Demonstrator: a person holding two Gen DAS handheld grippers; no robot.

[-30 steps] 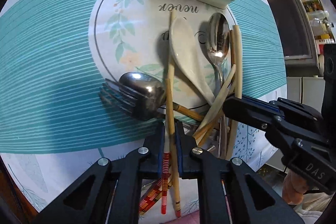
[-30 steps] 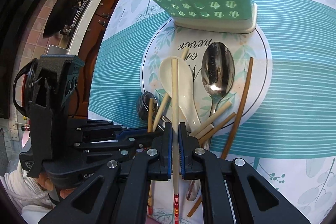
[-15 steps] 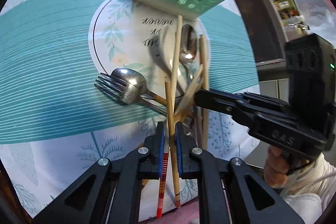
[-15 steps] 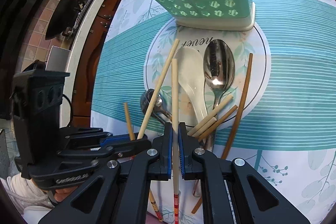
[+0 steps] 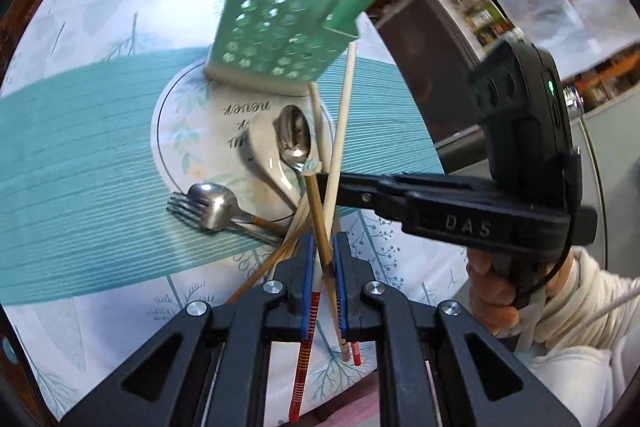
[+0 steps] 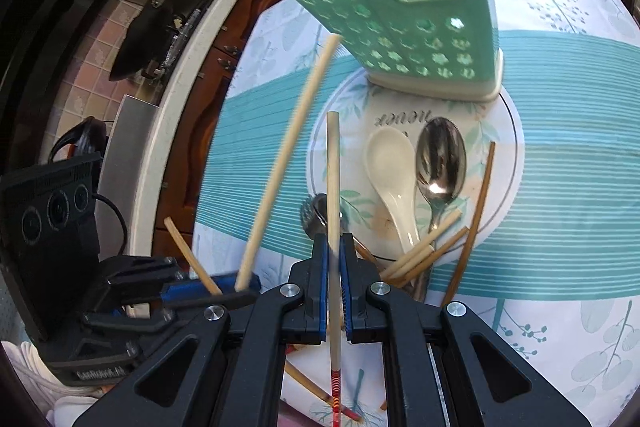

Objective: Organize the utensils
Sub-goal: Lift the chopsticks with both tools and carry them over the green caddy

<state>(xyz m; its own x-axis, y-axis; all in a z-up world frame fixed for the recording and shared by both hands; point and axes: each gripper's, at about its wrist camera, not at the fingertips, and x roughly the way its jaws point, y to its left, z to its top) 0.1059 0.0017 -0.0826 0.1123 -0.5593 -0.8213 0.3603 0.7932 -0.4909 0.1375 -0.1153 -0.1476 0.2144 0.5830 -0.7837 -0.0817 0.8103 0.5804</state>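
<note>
Partly hidden fork [image 5: 208, 205] under spoon [image 5: 218, 201]

The black plastic body of the right gripper [image 5: 336, 183] bears raised letters "DAS". The round white placemat [image 6: 508, 131], just in front of the green perforated plastic utensil holder [image 6: 420, 27], shows upside-down script reading "never".

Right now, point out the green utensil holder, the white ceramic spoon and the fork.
green utensil holder [image 6: 404, 27], right wrist view, on its perforated front wall.
white ceramic spoon [image 6: 390, 163], right wrist view, on the inside of its bowl.
fork [image 5: 180, 209], left wrist view, on its tines beside the small metal spoon.
</note>
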